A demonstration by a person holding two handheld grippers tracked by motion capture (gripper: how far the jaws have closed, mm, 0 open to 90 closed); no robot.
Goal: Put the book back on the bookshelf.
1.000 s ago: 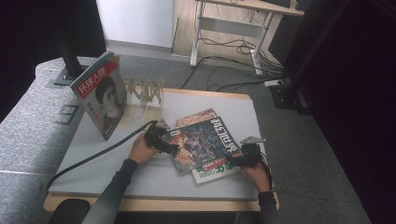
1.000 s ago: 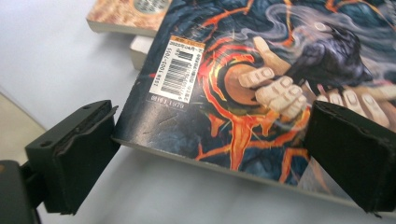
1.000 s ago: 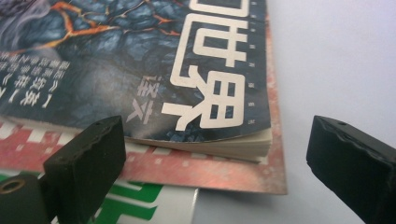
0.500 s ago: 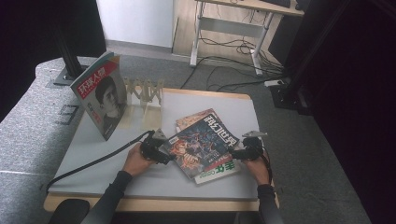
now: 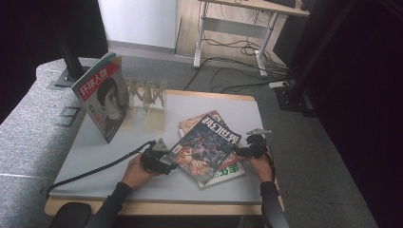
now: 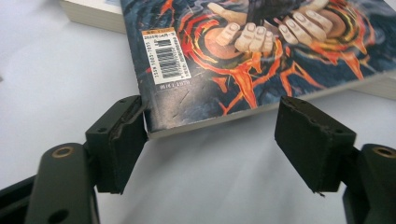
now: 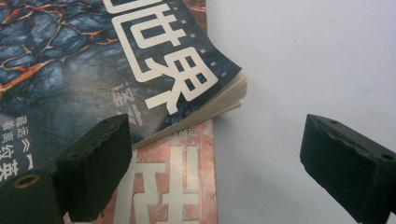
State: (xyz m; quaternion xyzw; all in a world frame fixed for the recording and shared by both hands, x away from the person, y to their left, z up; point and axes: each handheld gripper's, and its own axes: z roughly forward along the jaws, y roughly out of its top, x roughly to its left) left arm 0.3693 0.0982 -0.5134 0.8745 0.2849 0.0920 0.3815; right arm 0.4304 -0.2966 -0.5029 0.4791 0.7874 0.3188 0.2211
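Two grippers flank the top magazine of a small stack lying toward the right front of the table. The left gripper sits at the magazine's near left corner, jaws spread; in the left gripper view that corner, with its barcode label, lies between the pads, one pad touching its edge and the other well apart. The right gripper waits at the opposite corner, jaws likewise spread, with the dark cover above a red magazine underneath.

Judging by this, nothing is gripped yet: the magazine rests flat on the stack, and the lift and any move toward the rack at the back edge remain to be done. One magazine stands upright at the back left corner, suggesting a first placement is complete.
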